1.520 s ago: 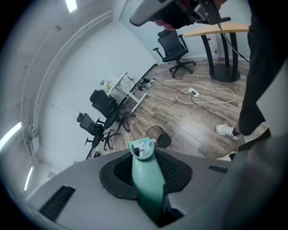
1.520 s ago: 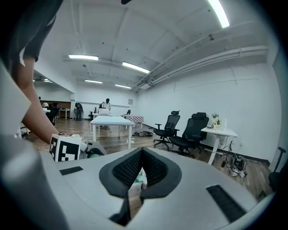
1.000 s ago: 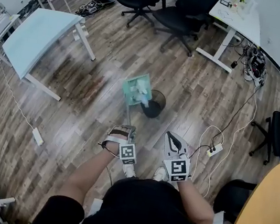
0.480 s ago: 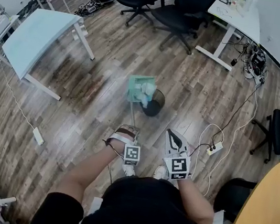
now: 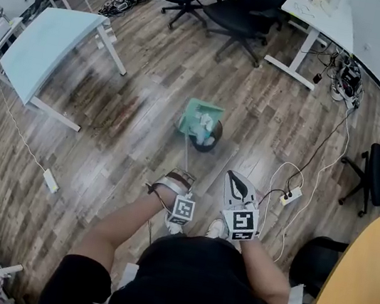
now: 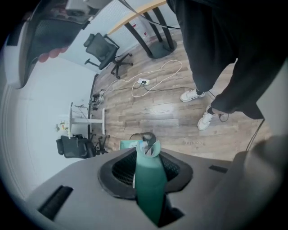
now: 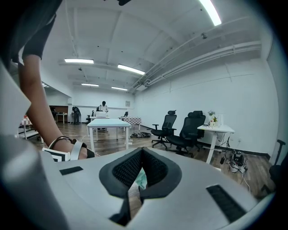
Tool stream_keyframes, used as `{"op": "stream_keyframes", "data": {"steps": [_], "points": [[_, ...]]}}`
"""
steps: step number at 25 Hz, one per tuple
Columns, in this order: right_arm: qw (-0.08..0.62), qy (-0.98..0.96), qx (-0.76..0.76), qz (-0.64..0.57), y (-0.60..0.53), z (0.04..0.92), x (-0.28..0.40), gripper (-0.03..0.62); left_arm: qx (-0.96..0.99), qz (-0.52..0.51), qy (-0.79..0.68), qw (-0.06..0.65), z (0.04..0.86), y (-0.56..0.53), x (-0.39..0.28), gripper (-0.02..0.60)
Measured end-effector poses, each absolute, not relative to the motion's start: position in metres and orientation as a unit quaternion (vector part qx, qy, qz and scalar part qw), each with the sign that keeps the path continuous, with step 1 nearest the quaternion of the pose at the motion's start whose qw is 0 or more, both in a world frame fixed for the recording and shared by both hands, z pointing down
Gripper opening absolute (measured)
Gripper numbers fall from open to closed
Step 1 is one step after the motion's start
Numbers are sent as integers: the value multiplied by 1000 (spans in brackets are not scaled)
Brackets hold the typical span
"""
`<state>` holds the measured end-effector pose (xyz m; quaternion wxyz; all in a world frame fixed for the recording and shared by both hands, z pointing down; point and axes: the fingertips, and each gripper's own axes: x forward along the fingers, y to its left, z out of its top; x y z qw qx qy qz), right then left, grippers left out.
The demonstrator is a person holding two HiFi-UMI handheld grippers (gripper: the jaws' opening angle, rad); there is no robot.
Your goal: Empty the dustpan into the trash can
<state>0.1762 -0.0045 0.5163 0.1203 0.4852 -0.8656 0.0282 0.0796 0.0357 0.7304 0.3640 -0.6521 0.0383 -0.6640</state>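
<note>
A teal dustpan (image 5: 198,111) holding crumpled white paper hangs tilted over the black trash can (image 5: 208,140) on the wood floor. Its thin shaft (image 5: 185,158) runs back to my left gripper (image 5: 178,180), which is shut on the teal handle (image 6: 149,179). Those jaws have just been opening a little, and the handle still sits pressed between the pads. Beyond the handle's loop, the left gripper view shows the pan (image 6: 128,144) and the can's rim (image 6: 148,136). My right gripper (image 5: 232,179) is beside the left one, shut with nothing in it (image 7: 141,152); it points level into the room.
A light-blue table (image 5: 45,44) stands at the left, black office chairs (image 5: 249,13) and a white desk (image 5: 320,18) at the back. A white cable with a power strip (image 5: 288,196) lies right of the can. A round yellow table (image 5: 367,278) is at the right edge.
The dustpan has swung right from beside the trash can to over its mouth and has tipped. My left gripper has moved right and rolled. The right gripper has stayed put.
</note>
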Motion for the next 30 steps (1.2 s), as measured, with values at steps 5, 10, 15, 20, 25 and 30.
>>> {"op": "stream_keyframes", "data": {"steps": [5,10,15,20,25,30], "points": [[119,-864,489,32,-4,519,180,15,-638,-670,-19,379,752,55,79,112],[120,-865,487,37,0,523,180,15,-589,-683,-77,426,770,68,67,115],[122,-868,481,37,2,525,175,15,-527,-690,-133,478,780,77,46,117],[122,-870,477,35,2,523,173,15,-496,-692,-162,499,787,84,33,115],[121,-870,476,33,2,525,175,15,-498,-694,-156,497,786,83,34,117],[123,-871,475,32,3,525,172,15,-508,-693,-148,489,786,82,35,117]]}}
